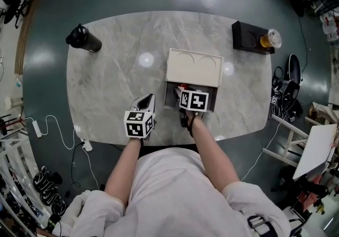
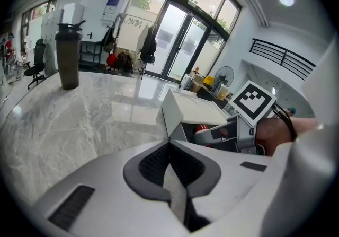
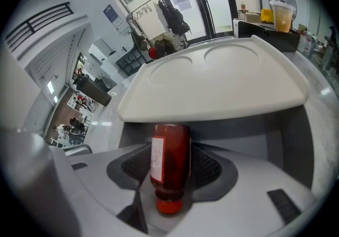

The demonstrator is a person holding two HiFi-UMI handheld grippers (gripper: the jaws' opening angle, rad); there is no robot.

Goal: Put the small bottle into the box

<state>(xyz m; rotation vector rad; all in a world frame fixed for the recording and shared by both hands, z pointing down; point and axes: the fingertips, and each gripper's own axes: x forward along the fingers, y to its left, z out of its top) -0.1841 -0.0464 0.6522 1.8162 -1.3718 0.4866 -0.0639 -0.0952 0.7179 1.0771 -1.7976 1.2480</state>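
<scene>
Nearest in, the left gripper sat on the marble table at 11 o'clock of the person, jaws pressed together with nothing in them. Just beside it at 12, the right gripper was clamped on the small bottle, red cap towards the camera, base poking into the grey box. The box's white lid hung right over the bottle, crowding the opening. Farther out, a dark shaker stood at 10 o'clock, and a black tray with a drink cup at 2 o'clock.
</scene>
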